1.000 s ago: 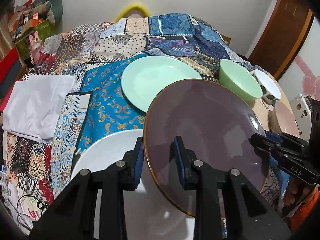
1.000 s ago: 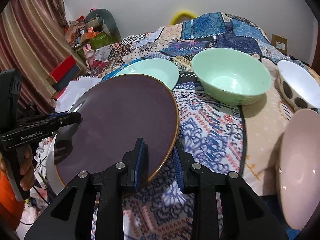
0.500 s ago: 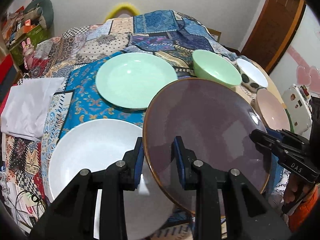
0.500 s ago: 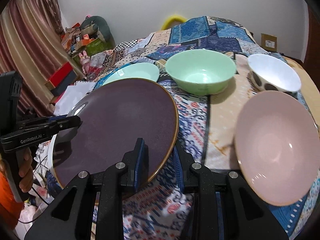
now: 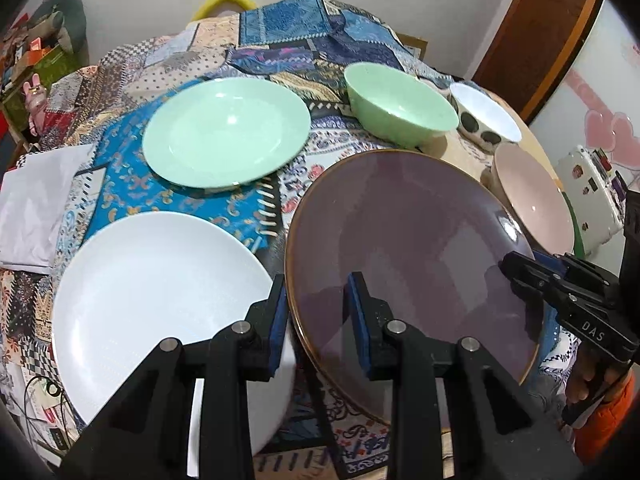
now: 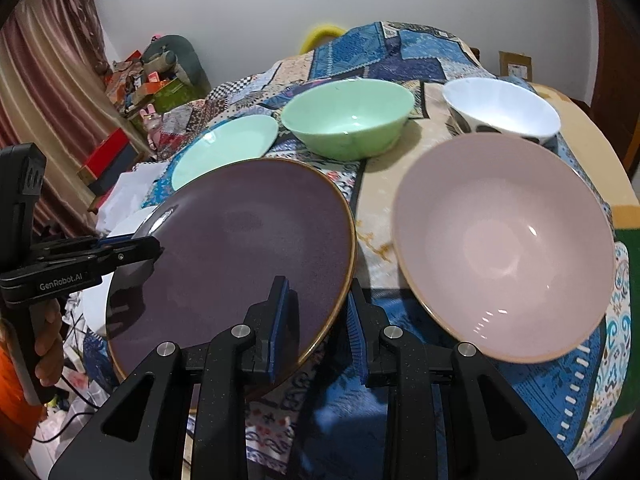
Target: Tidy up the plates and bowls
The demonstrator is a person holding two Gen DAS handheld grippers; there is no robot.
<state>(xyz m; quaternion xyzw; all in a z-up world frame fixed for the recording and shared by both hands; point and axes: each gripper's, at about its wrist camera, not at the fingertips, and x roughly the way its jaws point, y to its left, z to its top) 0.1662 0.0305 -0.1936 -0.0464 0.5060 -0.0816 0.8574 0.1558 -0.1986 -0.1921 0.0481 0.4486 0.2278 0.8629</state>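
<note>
Both grippers hold a dark purple plate (image 5: 416, 248) with a gold rim, lifted and tilted above the table; it also shows in the right wrist view (image 6: 240, 248). My left gripper (image 5: 318, 308) is shut on its left rim. My right gripper (image 6: 316, 312) is shut on its right rim. A white plate (image 5: 160, 288) lies below to the left. A mint plate (image 5: 226, 132), a mint bowl (image 5: 400, 108), a white spotted bowl (image 5: 486, 116) and a pink bowl (image 6: 504, 240) rest on the table.
A patterned patchwork cloth (image 5: 280, 32) covers the table. White paper (image 5: 36, 200) lies at the left edge. A white appliance (image 5: 592, 196) stands to the right of the table. Boxes and toys (image 6: 148, 80) are piled by the curtain.
Both grippers have carried the purple plate to the right and up, off the white plate. The white plate is now fully uncovered and the pink bowl is closer to the right gripper.
</note>
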